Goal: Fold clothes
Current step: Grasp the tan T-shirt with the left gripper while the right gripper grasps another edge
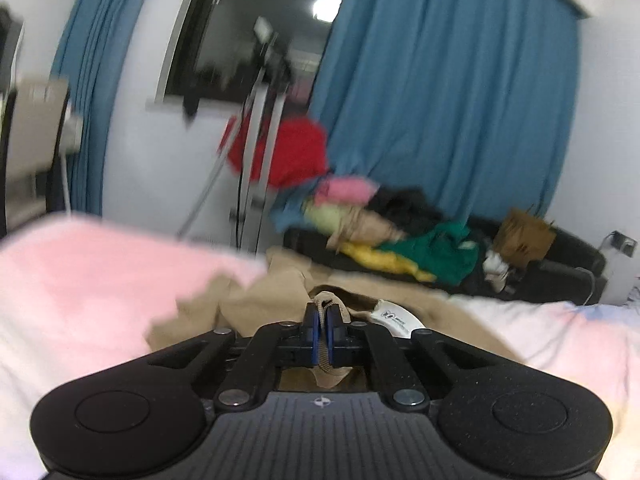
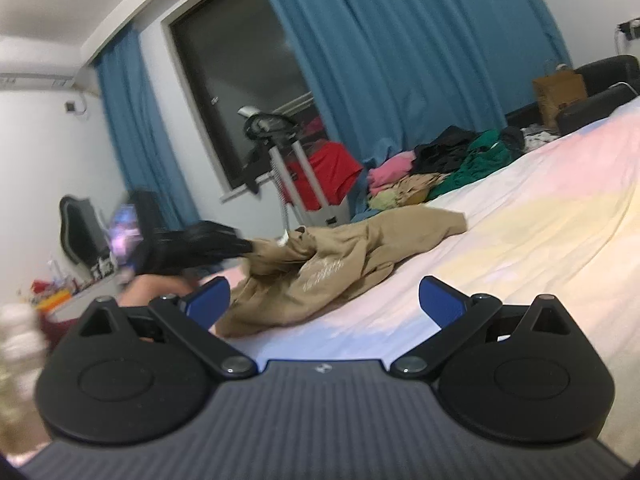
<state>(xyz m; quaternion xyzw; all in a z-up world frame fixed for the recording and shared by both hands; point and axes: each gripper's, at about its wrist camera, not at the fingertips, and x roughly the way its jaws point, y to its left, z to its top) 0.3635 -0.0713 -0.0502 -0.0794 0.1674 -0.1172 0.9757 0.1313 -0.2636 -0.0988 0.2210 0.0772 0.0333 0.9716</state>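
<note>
Left tongs (image 1: 322, 320), seen along their own axis, have both blue-padded fingers pressed together on the neck edge of a crumpled tan cotton sweatshirt (image 1: 280, 296); a white sewn-in label (image 1: 394, 318) lies just beside the fingers, at 3 o'clock of them. Right tongs (image 2: 324, 300) stand wide apart with nothing between the blue pads (image 2: 440, 300), held low over the bed.

From the right wrist view, the same sweatshirt (image 2: 320, 272) lies bunched on a bed covered by a pale pastel pink, yellow and white sheet (image 2: 520, 240), with pale printed lettering on its chest facing up. Its collar end is raised toward 10 o'clock, where the black left tongs (image 2: 208, 246) grip it; that part of the picture is blurred. One sleeve end trails toward 2 o'clock.

Beyond the sweatshirt, at 1 o'clock, a heap of loose garments (image 2: 440, 164) in pink, tan, black, green and yellow-green rests at the far edge of the bed, well apart from the tan piece. A red garment (image 2: 328, 172) hangs on a grey metal stand (image 2: 296, 168) at 12 o'clock. Long blue pleated curtains (image 2: 400, 60) flank a dark window (image 2: 240, 80). A brown paper bag (image 2: 560, 92) stands near a black padded seat (image 2: 600, 92) at 2 o'clock.
</note>
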